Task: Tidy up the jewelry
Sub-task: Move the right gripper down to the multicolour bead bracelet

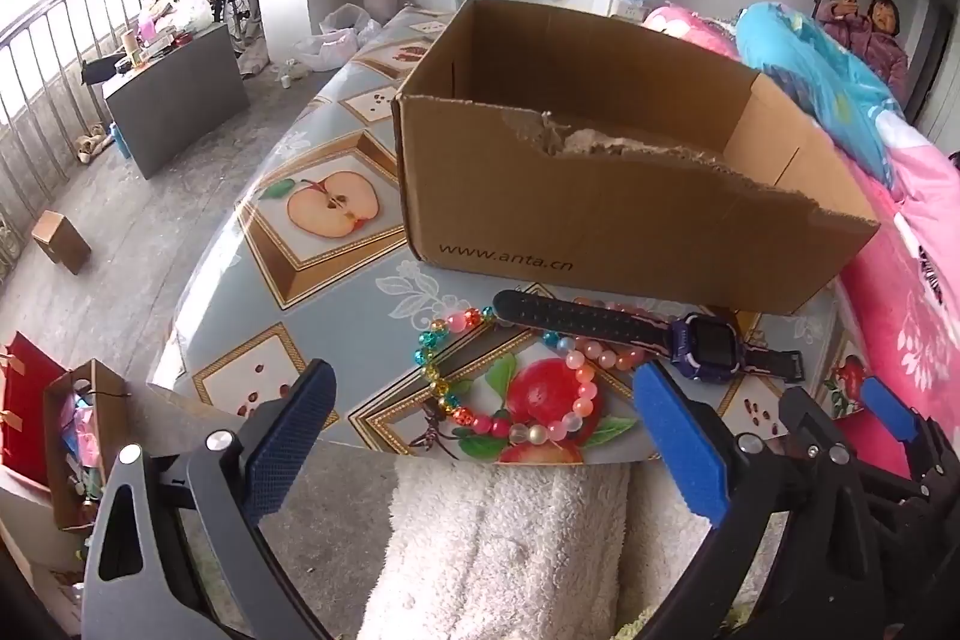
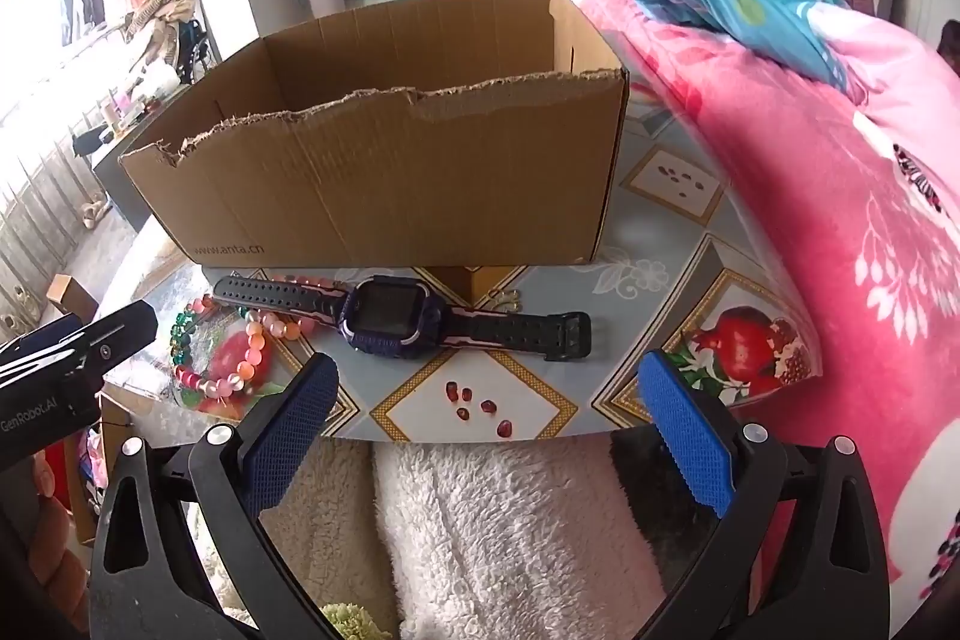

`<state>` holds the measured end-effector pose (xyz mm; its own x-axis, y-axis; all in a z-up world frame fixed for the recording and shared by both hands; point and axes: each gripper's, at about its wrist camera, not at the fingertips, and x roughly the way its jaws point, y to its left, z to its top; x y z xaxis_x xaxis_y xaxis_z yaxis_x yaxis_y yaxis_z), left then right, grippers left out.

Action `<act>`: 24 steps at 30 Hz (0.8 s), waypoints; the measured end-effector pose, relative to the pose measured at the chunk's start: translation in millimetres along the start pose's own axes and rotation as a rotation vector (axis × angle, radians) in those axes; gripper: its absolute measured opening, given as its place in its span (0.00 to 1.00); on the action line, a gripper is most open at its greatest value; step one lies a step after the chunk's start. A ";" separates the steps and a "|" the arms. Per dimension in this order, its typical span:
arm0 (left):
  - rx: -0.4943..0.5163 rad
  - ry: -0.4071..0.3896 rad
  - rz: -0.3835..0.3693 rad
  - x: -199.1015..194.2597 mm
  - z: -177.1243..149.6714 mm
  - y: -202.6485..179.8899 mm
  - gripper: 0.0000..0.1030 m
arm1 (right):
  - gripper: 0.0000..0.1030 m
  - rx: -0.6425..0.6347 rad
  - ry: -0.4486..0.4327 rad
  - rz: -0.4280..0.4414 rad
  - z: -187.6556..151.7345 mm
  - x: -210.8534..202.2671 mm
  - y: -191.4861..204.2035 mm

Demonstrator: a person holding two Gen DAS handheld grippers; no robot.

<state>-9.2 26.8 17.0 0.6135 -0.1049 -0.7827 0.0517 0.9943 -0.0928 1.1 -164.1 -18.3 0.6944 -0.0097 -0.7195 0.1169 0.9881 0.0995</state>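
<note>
Where torn, box [image 1: 600, 196] reads "www.anta.cn"; claws agape.

1 watch [image 2: 393, 319], 1 bead bracelet [image 1: 510, 382], 1 cardboard box [image 2: 390, 184], 2 tongs [image 1: 486, 430]

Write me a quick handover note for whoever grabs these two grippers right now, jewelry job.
Left gripper: open, empty, hanging over the table's near edge, facing the bead bracelets.
Right gripper: open, empty, facing the watch.
Things: watch lies flat on the fruit-print tablecloth, its strap overlapping the bracelets; both sit just in front of the cardboard box.
Done: nothing moved yet as far as the views show; what shows of the box's inside is bare.
Left: presumably pick up bracelets and watch and put them away in the box.
</note>
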 end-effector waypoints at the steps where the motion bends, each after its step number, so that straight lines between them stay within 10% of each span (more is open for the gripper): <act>1: -0.017 -0.016 -0.023 -1.5 -0.9 1.9 0.95 | 0.93 -0.007 -0.013 0.007 1.0 -0.3 -1.0; 14: -0.118 -0.048 -0.243 -7.1 -14.6 11.4 0.95 | 0.93 -0.047 -0.044 0.050 3.0 5.3 -3.7; 24: 0.023 -0.008 -0.020 36.3 -3.1 28.2 0.93 | 0.73 -0.121 0.001 0.085 1.2 14.1 8.8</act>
<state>12.1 51.0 -16.0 0.6185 -0.1245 -0.7758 0.0819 0.9922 -0.0939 12.7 -155.7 -26.7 0.6975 0.0746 -0.7127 -0.0286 0.9967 0.0763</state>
